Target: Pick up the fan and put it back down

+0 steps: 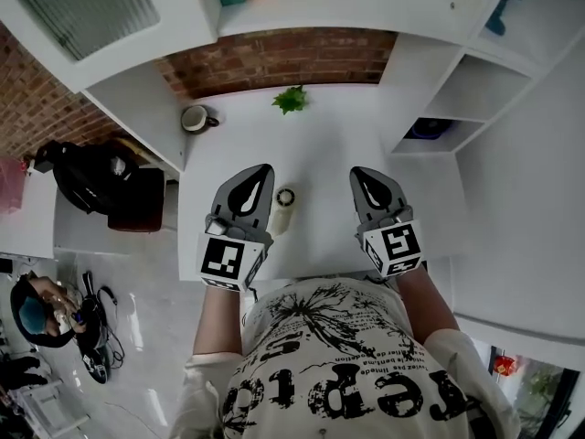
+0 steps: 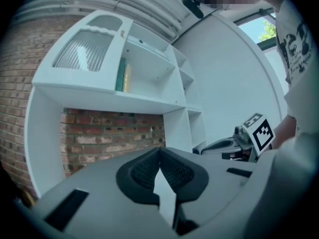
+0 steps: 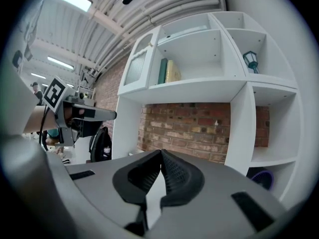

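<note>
Left gripper (image 1: 260,174): jaws closed tip to tip, nothing between them; right gripper (image 1: 359,174): likewise closed and empty, both raised over the white desk (image 1: 320,144). Apparent fan (image 1: 283,207): small, white, on the desk just right of the left gripper, between the two, untouched. Status, judged: fan down and free; whether the lift is finished or not yet begun cannot be told.

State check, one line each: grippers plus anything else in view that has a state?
Left two-jaw gripper: shut, empty.
Right two-jaw gripper: shut, empty.
Small white cylindrical fan: on the white desk, held by neither gripper.
Pale round mug: upright on the desk.
Ribbed-glass white cabinet door: closed.
</note>
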The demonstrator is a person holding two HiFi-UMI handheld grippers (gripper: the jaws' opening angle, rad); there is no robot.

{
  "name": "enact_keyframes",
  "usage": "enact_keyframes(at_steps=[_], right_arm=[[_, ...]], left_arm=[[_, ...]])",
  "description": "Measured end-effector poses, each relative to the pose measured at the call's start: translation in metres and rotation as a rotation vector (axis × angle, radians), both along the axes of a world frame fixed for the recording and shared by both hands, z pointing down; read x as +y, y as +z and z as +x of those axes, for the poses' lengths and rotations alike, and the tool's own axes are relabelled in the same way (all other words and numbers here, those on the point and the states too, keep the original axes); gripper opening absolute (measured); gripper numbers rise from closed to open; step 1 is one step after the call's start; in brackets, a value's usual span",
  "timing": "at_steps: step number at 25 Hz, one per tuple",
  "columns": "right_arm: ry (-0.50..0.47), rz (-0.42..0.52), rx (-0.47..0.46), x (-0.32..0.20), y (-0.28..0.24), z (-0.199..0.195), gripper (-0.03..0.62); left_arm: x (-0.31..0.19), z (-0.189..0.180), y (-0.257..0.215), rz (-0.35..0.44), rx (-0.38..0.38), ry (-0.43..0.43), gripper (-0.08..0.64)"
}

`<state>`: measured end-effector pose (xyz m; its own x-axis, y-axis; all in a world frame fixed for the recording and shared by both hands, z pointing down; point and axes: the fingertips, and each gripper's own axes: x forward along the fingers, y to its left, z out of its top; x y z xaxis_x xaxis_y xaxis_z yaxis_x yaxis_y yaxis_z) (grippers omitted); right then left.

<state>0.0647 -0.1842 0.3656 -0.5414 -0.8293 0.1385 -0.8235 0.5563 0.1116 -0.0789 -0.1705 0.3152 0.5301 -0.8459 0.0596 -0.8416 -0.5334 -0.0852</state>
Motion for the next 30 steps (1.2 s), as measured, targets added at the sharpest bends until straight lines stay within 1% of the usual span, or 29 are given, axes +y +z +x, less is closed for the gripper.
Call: enact_keyframes(at_steps=[5,6,10,14,18,25,30], right_arm=[[0.013,0.073,-0.043,0.003,-0.026,0.002,0.015],[0.022,0.082,-0.053,0.003,-0.031,0.004,0.015],[0.046,0.105,-0.040,0.002,-0.040,0.009,0.014],[0.049,0.116,-0.050,0.004,-0.044,0.010,0.014],[0.084,0.141,-0.064,0.005,-0.048,0.015,0.014],[0.059,0.123,-0.061,0.006,-0.044,0.011,0.013],[0.073,0.115,-0.054,0.007,-0.042,0.012,0.014]], left_arm=[[0.010,-0.009,-0.034,0.088,0.080,-0.009,0.014],[0.011,-0.011,-0.035,0.096,0.081,-0.008,0.014],[0.010,-0.015,-0.031,0.084,0.075,-0.015,0.014],[0.011,-0.013,-0.031,0.081,0.076,-0.009,0.014],[0.014,-0.011,-0.033,0.084,0.065,-0.005,0.014],[0.013,-0.017,-0.028,0.060,0.077,-0.018,0.014],[0.014,-0.019,-0.026,0.059,0.080,-0.037,0.014]])
